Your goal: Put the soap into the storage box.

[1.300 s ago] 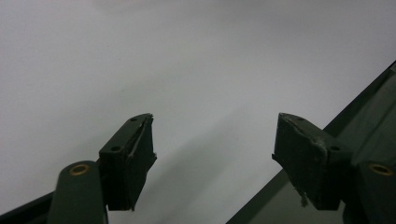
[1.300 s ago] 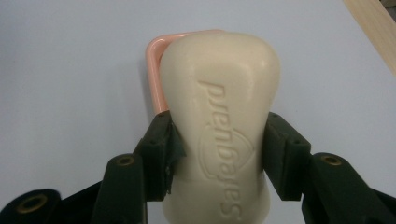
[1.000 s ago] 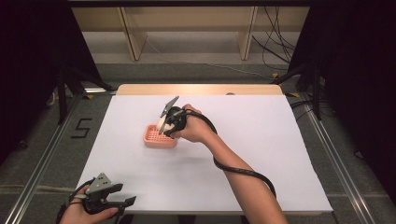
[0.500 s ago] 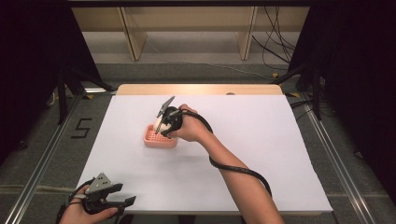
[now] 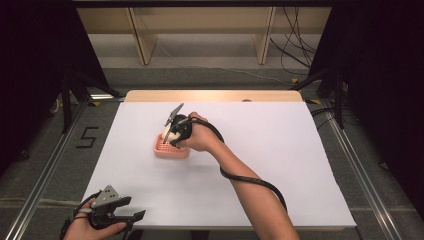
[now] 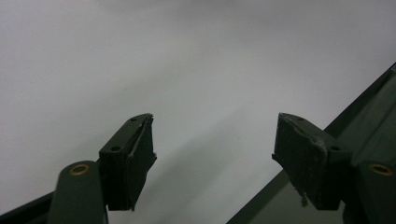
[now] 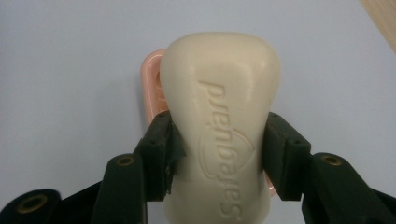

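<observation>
Soap bar [image 7: 223,135] pinched between right tool [image 7: 219,154] jaws, over pink soap dish [image 5: 171,148] mid-tabletop [image 5: 280,150]; contact with dish unclear. Left tool [image 6: 212,144] spread wide, empty, near front-left edge.

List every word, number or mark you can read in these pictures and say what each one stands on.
"Safeguard": embossed on the cream soap bar clamped between the right gripper's jaws, over the pink soap dish; the last letters run off the picture's lower edge.
"5": black numeral on the grey floor left of the table.
An emblem outline around the soap's lettering carries no readable text.
</observation>
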Available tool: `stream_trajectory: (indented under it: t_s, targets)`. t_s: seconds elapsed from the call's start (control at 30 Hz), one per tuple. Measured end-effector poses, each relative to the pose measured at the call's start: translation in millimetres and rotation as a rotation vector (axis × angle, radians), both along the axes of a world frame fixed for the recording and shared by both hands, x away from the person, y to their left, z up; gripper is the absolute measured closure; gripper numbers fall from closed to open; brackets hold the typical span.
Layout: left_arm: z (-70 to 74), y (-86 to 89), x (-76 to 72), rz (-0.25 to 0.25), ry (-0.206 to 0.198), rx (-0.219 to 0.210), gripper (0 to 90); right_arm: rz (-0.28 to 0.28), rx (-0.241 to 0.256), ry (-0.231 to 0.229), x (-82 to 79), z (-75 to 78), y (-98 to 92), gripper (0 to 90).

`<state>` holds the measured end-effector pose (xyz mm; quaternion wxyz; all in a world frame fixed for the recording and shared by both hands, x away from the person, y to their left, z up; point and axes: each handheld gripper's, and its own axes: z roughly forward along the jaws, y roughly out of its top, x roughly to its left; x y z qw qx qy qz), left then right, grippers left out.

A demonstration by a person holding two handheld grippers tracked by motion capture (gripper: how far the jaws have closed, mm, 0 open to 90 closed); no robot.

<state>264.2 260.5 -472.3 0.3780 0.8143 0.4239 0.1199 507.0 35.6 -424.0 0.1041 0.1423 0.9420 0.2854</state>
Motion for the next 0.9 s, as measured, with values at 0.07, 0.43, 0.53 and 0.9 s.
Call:
stream_trajectory:
  t_s: [0.07, 0.43, 0.53, 0.9]
  targets:
    - [0.3, 0.5, -0.1, -0.012, 0.009, -0.001, 28.2, -0.001, -0.002, 0.010, 0.4, -1.4, 1.4, 50.6]
    - [-0.4, -0.9, -0.4, -0.008, 0.007, -0.019, 28.2, -0.004, -0.006, 0.015, 4.4, -8.6, 6.9, 50.6]
    - [-0.1, -0.3, -0.5, -0.012, 0.003, -0.013, 28.2, -0.009, -0.008, 0.016, 5.3, -9.8, 8.1, 50.6]
    - [0.0, 1.6, 0.9, -0.034, -0.010, 0.021, 28.2, -0.011, -0.015, 0.005, 6.4, -19.4, 13.7, 44.7]
